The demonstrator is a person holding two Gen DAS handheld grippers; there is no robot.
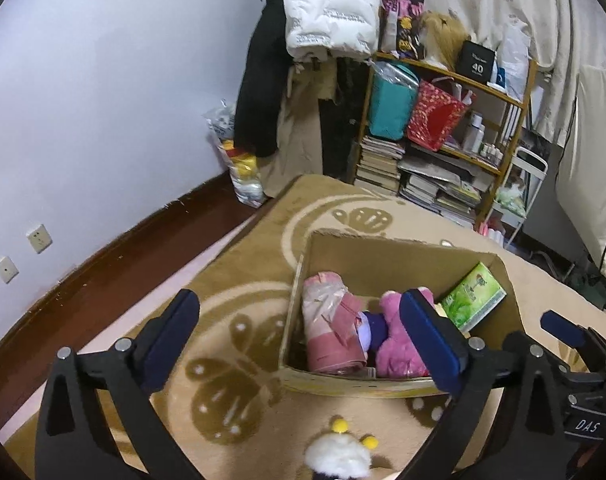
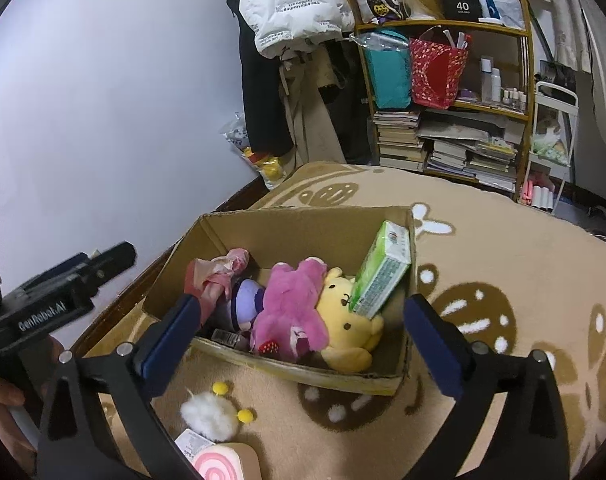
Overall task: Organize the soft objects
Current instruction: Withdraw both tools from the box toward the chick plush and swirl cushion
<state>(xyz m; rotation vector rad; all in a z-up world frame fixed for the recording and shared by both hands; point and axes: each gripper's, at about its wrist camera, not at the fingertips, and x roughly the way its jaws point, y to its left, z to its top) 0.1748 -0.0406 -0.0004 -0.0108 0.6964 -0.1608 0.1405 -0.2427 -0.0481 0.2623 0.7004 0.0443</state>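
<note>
Beige rug (image 2: 483, 248), cardboard box (image 2: 303, 224) ahead of both tools. Your left tool (image 1: 299, 336) & right tool (image 2: 299, 332) are spread, holding nothing. The white pom-pom toy (image 2: 211, 416) below the right tool is fluffy, so a shallow pinch could slip off.

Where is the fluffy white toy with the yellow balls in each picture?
Left wrist view: the white fluffy toy lies at the bottom edge, on the rug in front of the cardboard box.
Right wrist view: white fluffy toy at lower left, in front of the box's near left corner.
Shared landmark: the green tissue pack in the box.
</note>
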